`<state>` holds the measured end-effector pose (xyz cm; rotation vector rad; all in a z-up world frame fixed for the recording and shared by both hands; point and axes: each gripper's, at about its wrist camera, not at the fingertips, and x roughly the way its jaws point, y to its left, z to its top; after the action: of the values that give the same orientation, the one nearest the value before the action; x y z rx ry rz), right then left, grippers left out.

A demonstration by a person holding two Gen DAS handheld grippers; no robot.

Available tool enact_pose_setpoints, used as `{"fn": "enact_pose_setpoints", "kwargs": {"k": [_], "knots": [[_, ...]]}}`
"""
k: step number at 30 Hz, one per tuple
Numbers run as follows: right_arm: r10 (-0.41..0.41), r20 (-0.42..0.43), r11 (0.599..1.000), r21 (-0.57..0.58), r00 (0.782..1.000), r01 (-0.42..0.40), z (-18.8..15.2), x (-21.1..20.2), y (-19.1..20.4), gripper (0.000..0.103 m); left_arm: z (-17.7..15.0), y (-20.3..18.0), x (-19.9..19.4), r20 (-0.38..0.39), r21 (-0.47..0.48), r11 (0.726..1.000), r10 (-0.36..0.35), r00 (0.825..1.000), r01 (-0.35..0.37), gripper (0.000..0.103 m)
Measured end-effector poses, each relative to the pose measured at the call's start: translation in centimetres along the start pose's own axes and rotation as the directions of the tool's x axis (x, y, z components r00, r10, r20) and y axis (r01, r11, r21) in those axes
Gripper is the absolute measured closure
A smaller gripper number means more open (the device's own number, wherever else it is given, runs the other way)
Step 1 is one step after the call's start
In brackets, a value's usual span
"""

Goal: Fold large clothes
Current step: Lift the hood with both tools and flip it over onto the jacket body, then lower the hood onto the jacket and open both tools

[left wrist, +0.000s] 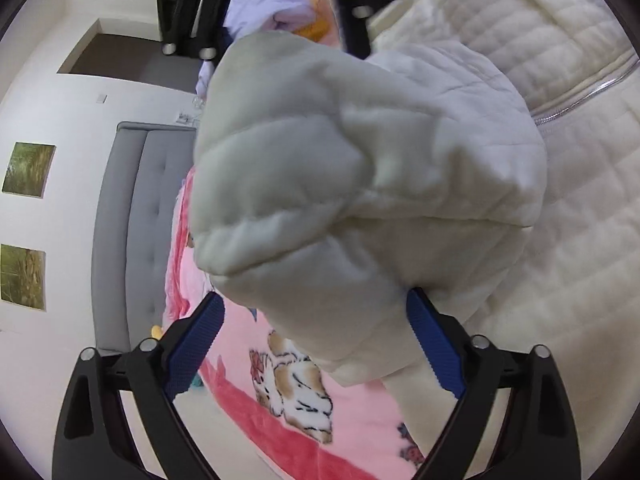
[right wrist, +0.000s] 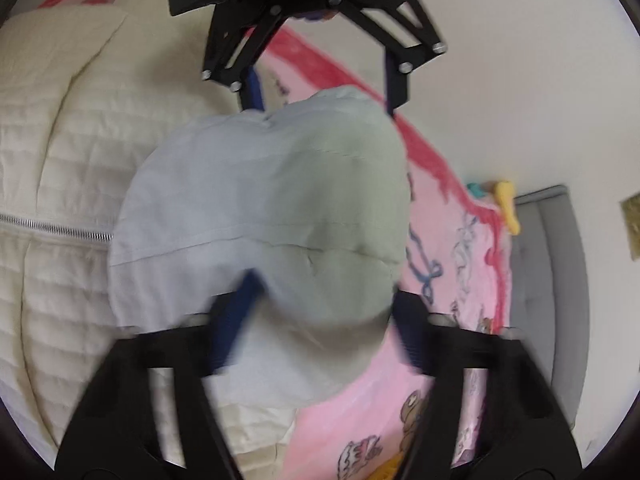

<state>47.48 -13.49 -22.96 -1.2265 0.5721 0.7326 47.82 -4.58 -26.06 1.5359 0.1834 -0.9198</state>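
Hanging bunched between both grippers (blurred): jacket (left wrist: 360,184).

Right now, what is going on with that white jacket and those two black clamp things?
A person is folding a cream quilted jacket on a pink cartoon blanket, working a gripper in each hand. Both grippers face each other across the same bunched-up part of the jacket, probably its hood. The left gripper has that bundle between its blue fingers, which stand wide apart. The right gripper is blurred, also with the bundle between its fingers. A grey headboard stands behind.
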Motion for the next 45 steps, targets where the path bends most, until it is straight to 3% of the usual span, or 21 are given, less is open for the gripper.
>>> {"fn": "enact_pose_setpoints", "kwargs": {"k": [1, 2, 4, 6, 10, 11, 12, 14, 16, 17, 18, 21, 23, 26, 29, 35, 37, 39, 41, 45], "knots": [[0.021, -0.018, 1.000, 0.004, 1.000, -0.021, -0.1, 0.4, -0.2, 0.075, 0.0, 0.2, 0.3, -0.003, -0.017, 1.000, -0.015, 1.000, 0.015, 0.038], [0.034, -0.036, 0.999, 0.012, 0.999, -0.034, -0.2, 0.6, -0.2, 0.082, 0.2, 0.3, 0.5, -0.003, -0.024, 1.000, 0.019, 1.000, -0.019, 0.043], [0.014, -0.048, 1.000, 0.001, 0.999, -0.014, -0.5, 0.7, -0.5, 0.089, 0.3, -0.1, 0.9, 0.001, 0.016, 0.998, 0.068, 0.998, -0.068, 0.071], [-0.012, -0.051, 1.000, -0.004, 0.999, 0.011, -0.4, 0.7, -0.9, 0.090, 0.5, -0.3, 1.5, -0.023, 0.055, 0.994, 0.098, 0.995, -0.096, 0.087], [-0.172, -0.095, 0.985, -0.033, 0.980, 0.170, -0.1, 1.5, -3.1, 0.092, 0.2, 1.9, 3.2, -0.067, 0.092, 0.968, 0.239, 0.969, -0.233, 0.093], [-0.240, -0.107, 0.971, -0.044, 0.965, 0.236, -0.1, 1.9, -4.1, 0.092, -0.3, 3.3, 3.9, -0.094, 0.101, 0.945, 0.321, 0.943, -0.311, 0.093], [-0.309, -0.121, 0.951, -0.039, 0.943, 0.306, 0.0, 2.2, -5.4, 0.092, -0.6, 4.1, 4.4, -0.112, 0.105, 0.930, 0.362, 0.925, -0.352, 0.093], [-0.409, -0.154, 0.908, 0.024, 0.899, 0.418, 0.0, 2.4, -8.1, 0.092, -1.6, 6.3, 5.4, -0.161, 0.102, 0.888, 0.459, 0.874, -0.448, 0.093], [-0.449, -0.128, 0.884, 0.077, 0.884, 0.461, 0.2, 1.4, -8.9, 0.092, -1.9, 6.6, 4.7, -0.131, 0.101, 0.859, 0.512, 0.849, -0.502, 0.093], [-0.454, -0.104, 0.884, 0.069, 0.885, 0.462, 0.2, 0.8, -8.4, 0.092, -1.9, 5.9, 4.0, -0.105, 0.103, 0.852, 0.523, 0.846, -0.514, 0.093], [-0.457, -0.083, 0.885, 0.052, 0.885, 0.462, 0.1, 0.4, -7.6, 0.092, -2.1, 5.0, 3.5, -0.085, 0.102, 0.853, 0.520, 0.850, -0.512, 0.093], [-0.364, 0.000, 0.931, -0.017, 0.931, 0.364, -0.6, -1.9, -1.3, 0.093, -2.0, -0.3, 0.2, 0.007, 0.121, 0.874, 0.474, 0.880, -0.472, 0.093], [-0.318, 0.039, 0.945, -0.067, 0.947, 0.320, -0.7, -3.3, 3.2, 0.093, -1.9, -4.2, -2.0, 0.072, 0.140, 0.881, 0.446, 0.892, -0.452, 0.093], [-0.277, 0.073, 0.942, -0.177, 0.958, 0.286, -1.1, -4.9, 10.1, 0.093, -1.0, -8.6, -5.4, 0.126, 0.141, 0.901, 0.394, 0.910, -0.410, 0.093], [-0.270, 0.072, 0.931, -0.234, 0.960, 0.279, -0.7, -4.9, 14.7, 0.093, -0.2, -11.2, -6.7, 0.113, 0.129, 0.925, 0.345, 0.932, -0.358, 0.093], [-0.260, 0.048, 0.930, -0.256, 0.964, 0.264, 0.2, -4.6, 18.2, 0.095, 0.5, -12.3, -6.8, 0.100, 0.156, 0.938, 0.297, 0.950, -0.310, 0.093], [-0.320, 0.069, 0.894, -0.308, 0.945, 0.325, -0.3, -5.1, 18.5, 0.096, 1.4, -11.5, -7.4, 0.107, 0.144, 0.934, 0.313, 0.944, -0.326, 0.093], [-0.364, 0.065, 0.883, -0.294, 0.929, 0.366, -0.9, -6.4, 18.0, 0.096, 2.2, -10.3, -8.6, 0.119, 0.100, 0.936, 0.327, 0.938, -0.339, 0.093], [-0.348, 0.046, 0.896, -0.279, 0.936, 0.347, -1.5, -6.9, 17.8, 0.096, 2.7, -10.5, -8.9, 0.138, 0.104, 0.942, 0.305, 0.942, -0.320, 0.093], [-0.262, -0.005, 0.905, -0.348, 0.965, 0.244, -3.1, -4.1, 19.9, 0.092, 4.2, -13.6, -8.3, 0.120, 0.156, 0.966, 0.189, 0.975, -0.207, 0.093]]}}
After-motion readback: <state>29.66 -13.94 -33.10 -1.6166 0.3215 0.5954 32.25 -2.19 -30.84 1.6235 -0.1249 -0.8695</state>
